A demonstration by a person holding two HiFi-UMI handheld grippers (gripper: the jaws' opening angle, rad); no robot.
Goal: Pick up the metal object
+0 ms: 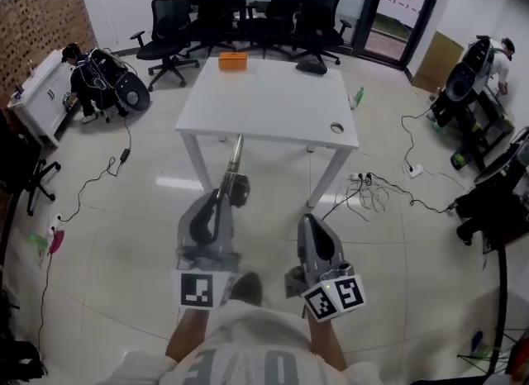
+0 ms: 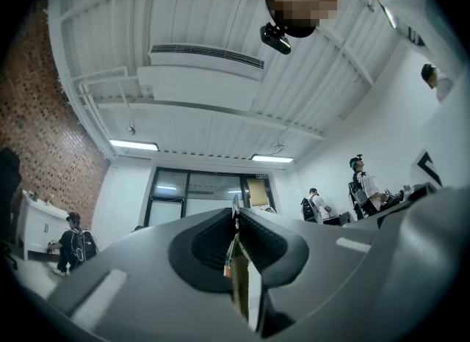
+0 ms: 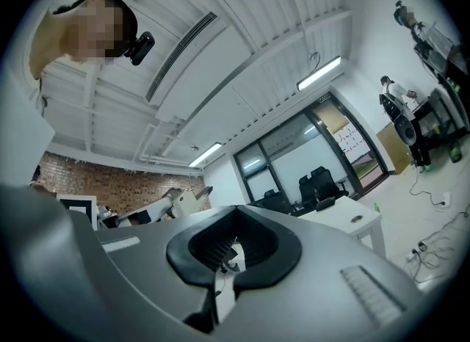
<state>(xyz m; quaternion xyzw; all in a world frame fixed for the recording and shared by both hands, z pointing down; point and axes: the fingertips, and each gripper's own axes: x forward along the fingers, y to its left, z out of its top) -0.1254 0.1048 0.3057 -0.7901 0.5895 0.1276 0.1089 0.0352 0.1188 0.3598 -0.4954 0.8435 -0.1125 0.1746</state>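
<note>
We see only the top part of the metal object [image 1: 236,156]; the left gripper [image 1: 235,187] hides the rest. The orange thing [image 1: 232,61] and the dark thing [image 1: 312,67] on the table [image 1: 273,111] are too small to tell what they are.

Your outfit and gear, itemised:
- Shirt [image 1: 240,357]: pale, short sleeves, large grey lettering across the front.
- Head camera [image 3: 139,47]: small, black.
- Left gripper [image 1: 234,185] and right gripper [image 1: 307,221]: smooth, rounded grey shells, each lined inside with black ribbed pads [image 2: 209,249].
- Left marker cube [image 1: 197,289] and right marker cube [image 1: 335,297]: white faces printed with black square patterns.
</note>
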